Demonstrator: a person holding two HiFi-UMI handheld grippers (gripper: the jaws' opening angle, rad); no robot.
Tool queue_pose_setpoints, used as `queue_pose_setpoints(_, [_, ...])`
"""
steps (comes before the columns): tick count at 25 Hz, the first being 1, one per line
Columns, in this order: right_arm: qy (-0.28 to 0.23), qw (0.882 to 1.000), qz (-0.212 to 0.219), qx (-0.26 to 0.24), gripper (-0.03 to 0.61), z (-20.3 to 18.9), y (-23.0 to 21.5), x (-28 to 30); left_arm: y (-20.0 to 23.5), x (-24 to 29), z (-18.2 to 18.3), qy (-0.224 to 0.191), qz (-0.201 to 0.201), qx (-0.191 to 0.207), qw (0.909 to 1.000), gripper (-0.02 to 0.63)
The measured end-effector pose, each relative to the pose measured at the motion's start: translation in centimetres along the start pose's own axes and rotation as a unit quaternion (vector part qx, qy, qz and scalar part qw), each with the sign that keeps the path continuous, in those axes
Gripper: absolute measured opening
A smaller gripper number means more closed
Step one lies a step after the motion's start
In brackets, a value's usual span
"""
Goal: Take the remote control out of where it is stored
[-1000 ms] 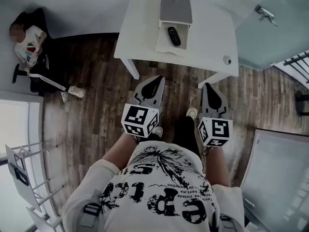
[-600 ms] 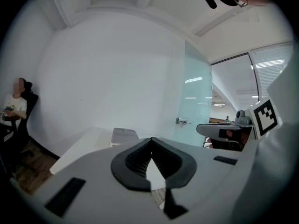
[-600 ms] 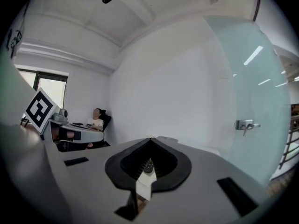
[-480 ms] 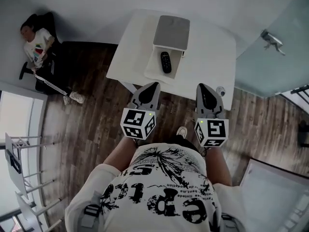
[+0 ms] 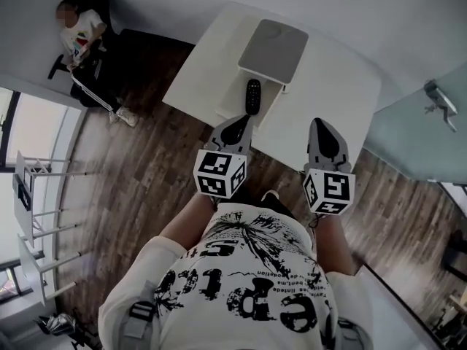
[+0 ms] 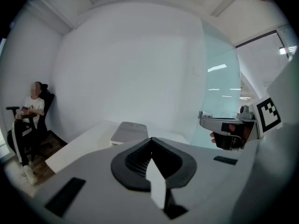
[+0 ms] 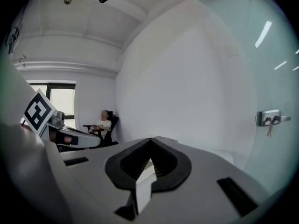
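Evidently the remote control (image 5: 252, 96) is left exposed in the open drawer (image 5: 232, 106) just before the grey box (image 5: 273, 44), within reach. The left gripper (image 5: 235, 128) and right gripper (image 5: 323, 133) are held closed and empty, short of that box, likely for the approach.

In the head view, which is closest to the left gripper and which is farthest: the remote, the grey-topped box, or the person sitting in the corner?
From the left gripper:
1. Remote control: just ahead of the tips, on the white table.
2. Grey-topped box: behind the remote, further back on the table.
3. Seated person: far off to the left, in the corner.
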State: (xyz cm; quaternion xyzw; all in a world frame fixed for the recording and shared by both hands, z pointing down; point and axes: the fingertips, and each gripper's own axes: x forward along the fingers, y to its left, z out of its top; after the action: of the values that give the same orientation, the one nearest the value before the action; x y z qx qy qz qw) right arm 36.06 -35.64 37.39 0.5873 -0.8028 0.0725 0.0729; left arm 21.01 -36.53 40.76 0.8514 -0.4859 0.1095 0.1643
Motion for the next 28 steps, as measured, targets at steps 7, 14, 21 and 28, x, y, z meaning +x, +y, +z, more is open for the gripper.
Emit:
queue_pose_setpoints(7, [0.025, 1.0, 0.008, 0.007, -0.006, -1.3, -0.6, 4.3, 3.4, 3.3, -0.6, 0.017, 0.025, -0.035, 0.999, 0.006])
queue_pose_setpoints(14, [0.025, 0.999, -0.022, 0.011, -0.006, 0.0, -2.7, 10.5, 7.1, 8.2, -0.9, 0.044, -0.012, -0.057, 0.9973, 0.006])
queue_pose_setpoints(21, [0.022, 0.998, -0.041, 0.033, -0.006, 0.9, -2.9, 15.8, 9.6, 11.3, -1.8, 0.083, -0.033, -0.046, 0.9949, 0.006])
queue_pose_setpoints(28, [0.06, 0.997, 0.006, 0.037, -0.006, -1.4, -1.2, 18.3, 9.4, 12.9, -5.5, 0.145, -0.036, -0.053, 0.9874, 0.006])
